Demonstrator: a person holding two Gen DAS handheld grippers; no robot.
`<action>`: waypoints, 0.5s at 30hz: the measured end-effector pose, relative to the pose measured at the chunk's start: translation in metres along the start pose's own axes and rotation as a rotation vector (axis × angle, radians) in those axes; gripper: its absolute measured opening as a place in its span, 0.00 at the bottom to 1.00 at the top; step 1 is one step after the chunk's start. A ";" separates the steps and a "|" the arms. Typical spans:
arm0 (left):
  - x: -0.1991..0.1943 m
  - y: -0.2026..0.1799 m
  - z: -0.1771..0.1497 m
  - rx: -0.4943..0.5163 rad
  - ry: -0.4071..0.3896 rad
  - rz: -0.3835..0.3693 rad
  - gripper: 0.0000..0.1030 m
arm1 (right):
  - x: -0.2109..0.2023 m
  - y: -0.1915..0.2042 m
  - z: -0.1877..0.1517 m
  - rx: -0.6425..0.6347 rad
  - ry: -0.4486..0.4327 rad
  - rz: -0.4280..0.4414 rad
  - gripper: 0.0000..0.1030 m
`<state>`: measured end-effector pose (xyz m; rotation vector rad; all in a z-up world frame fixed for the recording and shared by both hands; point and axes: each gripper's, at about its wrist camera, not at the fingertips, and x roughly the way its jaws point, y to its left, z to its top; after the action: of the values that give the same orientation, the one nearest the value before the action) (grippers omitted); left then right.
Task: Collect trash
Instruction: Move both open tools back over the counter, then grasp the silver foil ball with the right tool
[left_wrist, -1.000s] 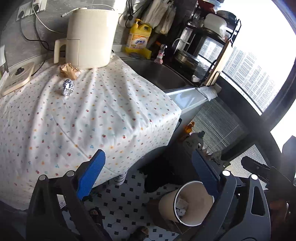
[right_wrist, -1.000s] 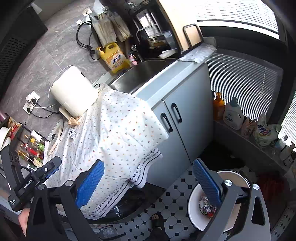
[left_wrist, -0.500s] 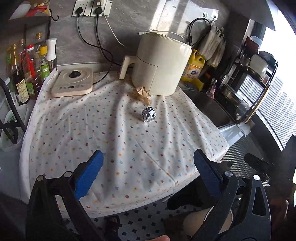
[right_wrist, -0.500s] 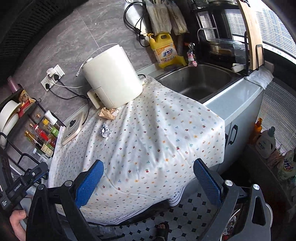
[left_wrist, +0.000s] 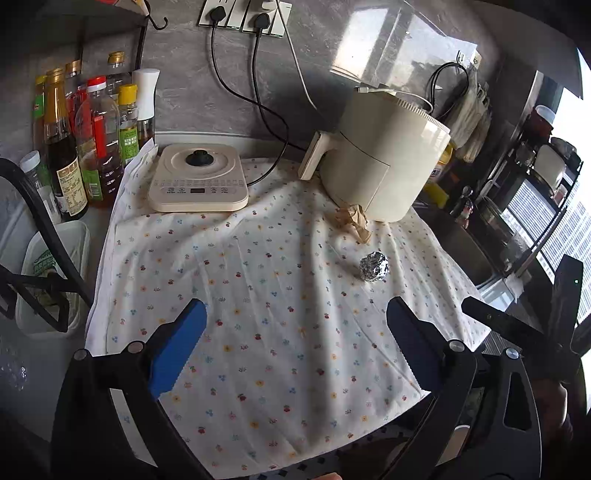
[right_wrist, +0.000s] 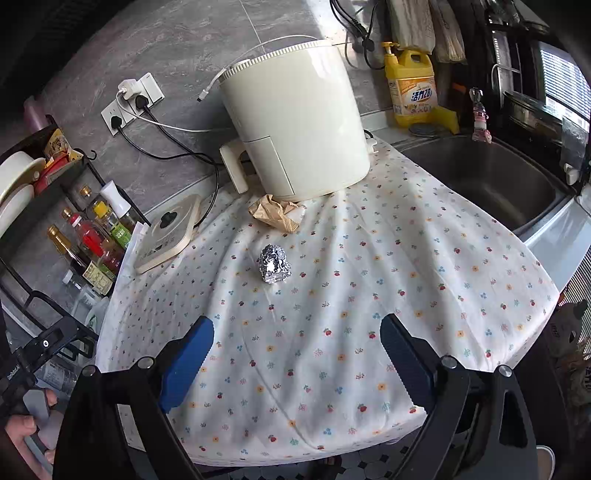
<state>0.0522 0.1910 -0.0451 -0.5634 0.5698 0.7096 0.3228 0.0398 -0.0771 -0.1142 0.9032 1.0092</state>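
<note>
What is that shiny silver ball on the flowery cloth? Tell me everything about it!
The foil ball is a lump of crinkled silver foil, scrunched into a rough, bumpy blob with bright glints. It sits on the flowery tablecloth, just in front of the crumpled brown paper but apart from it. Nothing holds it: both tongs are open and short of it.

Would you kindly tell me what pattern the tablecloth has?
White tablecloth with small multicoloured flower and cherry prints; clearest in the right wrist view.
</note>
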 end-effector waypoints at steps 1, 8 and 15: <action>0.004 0.005 0.002 -0.001 0.001 0.004 0.94 | 0.010 0.004 0.004 -0.004 0.006 0.001 0.87; 0.034 0.036 0.014 -0.008 0.038 0.020 0.94 | 0.080 0.019 0.022 0.008 0.058 -0.012 0.85; 0.062 0.058 0.014 -0.018 0.080 0.041 0.94 | 0.136 0.029 0.033 -0.017 0.117 -0.043 0.85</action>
<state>0.0520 0.2632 -0.0916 -0.6004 0.6510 0.7346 0.3498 0.1643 -0.1420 -0.2080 0.9945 0.9783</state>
